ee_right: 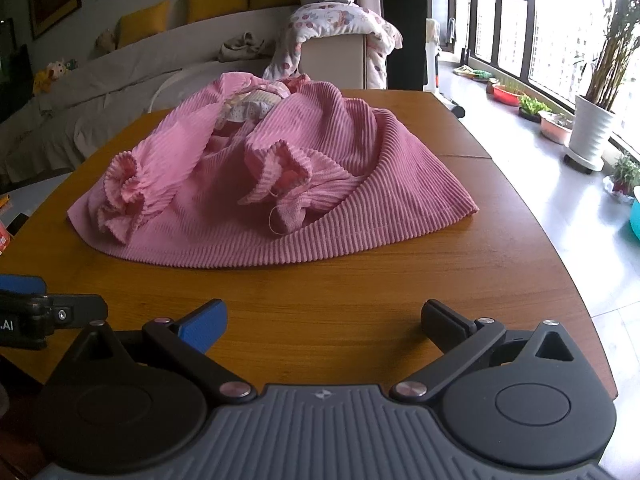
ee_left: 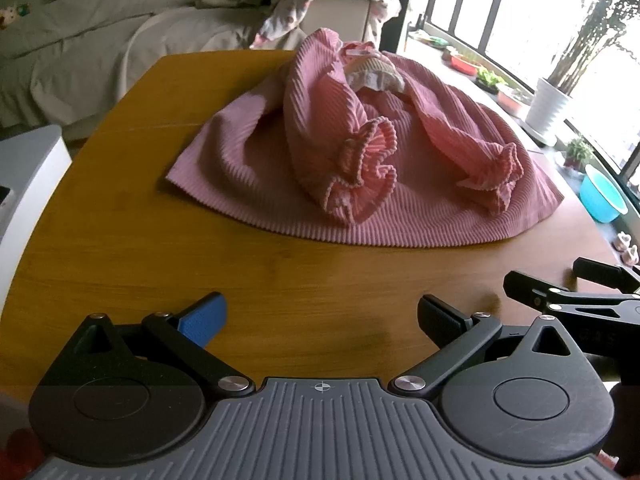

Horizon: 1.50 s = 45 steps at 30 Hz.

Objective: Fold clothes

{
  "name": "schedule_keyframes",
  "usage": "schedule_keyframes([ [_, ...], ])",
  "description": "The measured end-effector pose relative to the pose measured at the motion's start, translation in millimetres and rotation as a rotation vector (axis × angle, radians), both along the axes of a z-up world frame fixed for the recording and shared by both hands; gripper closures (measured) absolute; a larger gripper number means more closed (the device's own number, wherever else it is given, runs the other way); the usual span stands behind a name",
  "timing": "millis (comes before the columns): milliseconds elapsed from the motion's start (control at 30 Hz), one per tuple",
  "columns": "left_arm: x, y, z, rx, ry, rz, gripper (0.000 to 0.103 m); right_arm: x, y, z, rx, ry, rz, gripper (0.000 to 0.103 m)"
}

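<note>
A wooden table [ee_right: 400,300] is seen carrying a pink ribbed garment [ee_right: 280,168], which lies crumpled at the middle of the tabletop with both ruffled cuffs [ee_left: 360,168] turned up over its body (a patterned collar is visible at the far end). The left gripper [ee_left: 322,322] and the right gripper [ee_right: 324,322] are held side by side above the near edge, well short of the garment's hem. Both sets of jaws are spread wide apart, and nothing is held between them.
</note>
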<state>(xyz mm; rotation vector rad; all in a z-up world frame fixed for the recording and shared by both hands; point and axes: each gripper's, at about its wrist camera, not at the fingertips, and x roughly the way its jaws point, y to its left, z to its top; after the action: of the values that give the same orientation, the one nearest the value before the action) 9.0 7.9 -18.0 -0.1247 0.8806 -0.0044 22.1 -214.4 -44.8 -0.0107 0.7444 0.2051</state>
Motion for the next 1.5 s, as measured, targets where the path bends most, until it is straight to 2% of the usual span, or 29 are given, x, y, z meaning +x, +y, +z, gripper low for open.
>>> schedule_keyframes([
  [1500, -0.5, 1.8, 0.1, -0.011, -0.002, 0.001, 0.000, 1.2, 3.6, -1.1, -0.038, -0.001, 0.010, 0.000],
])
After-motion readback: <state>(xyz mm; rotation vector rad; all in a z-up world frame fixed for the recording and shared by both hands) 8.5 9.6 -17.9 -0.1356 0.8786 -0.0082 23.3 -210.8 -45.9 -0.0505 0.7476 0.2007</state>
